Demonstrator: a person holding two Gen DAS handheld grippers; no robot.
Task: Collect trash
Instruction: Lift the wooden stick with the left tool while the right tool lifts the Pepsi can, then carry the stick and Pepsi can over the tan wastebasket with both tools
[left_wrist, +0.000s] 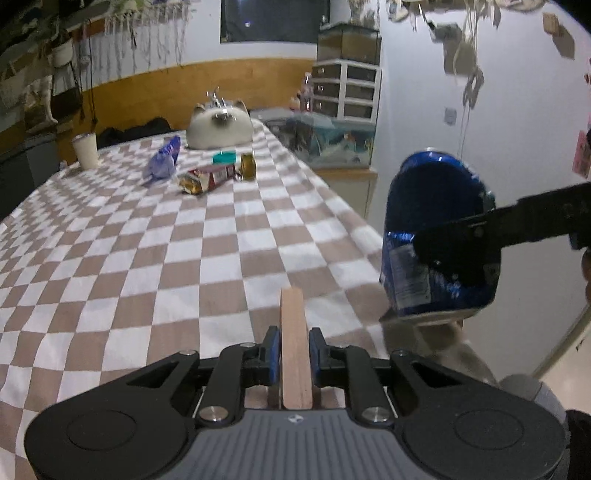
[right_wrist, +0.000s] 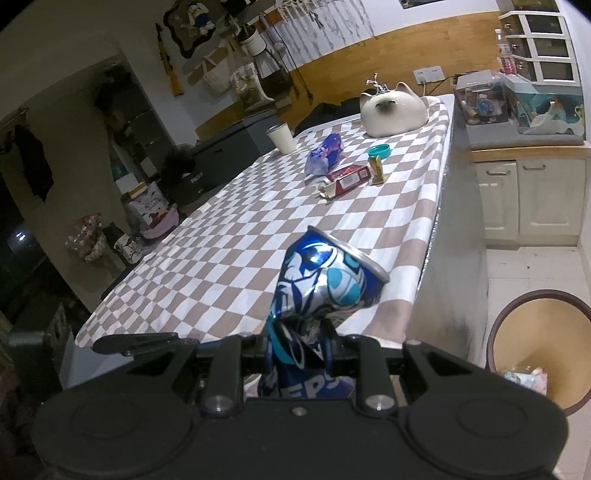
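The crushed blue can (right_wrist: 317, 295) sat clamped in the right gripper (right_wrist: 295, 343), its jaws pressed into the dented waist, held over the near edge of the checked tablecloth (right_wrist: 221, 240); the wooden stick (left_wrist: 293, 343) stood pinched between the blue pads of the left gripper (left_wrist: 293, 347), jaws closed against it, above the same cloth; the step in hand looked like the carry, both pieces lifted and bound for the bin (right_wrist: 535, 332), which stood on the floor beside the table at the right, some rubbish already in its bottom; the next move likely called for swinging each gripper out over the rim and letting go; more rubbish lay farther up the table: a blue wrapper (right_wrist: 325, 153), a red carton (right_wrist: 347, 179), a small bottle (left_wrist: 248, 166), a teal lid (right_wrist: 379, 150); a white cup (right_wrist: 282, 137) and a cat-shaped ornament (right_wrist: 393, 110) stood beyond; the table's corner lay between can and bin; nothing else seemed to block the way.
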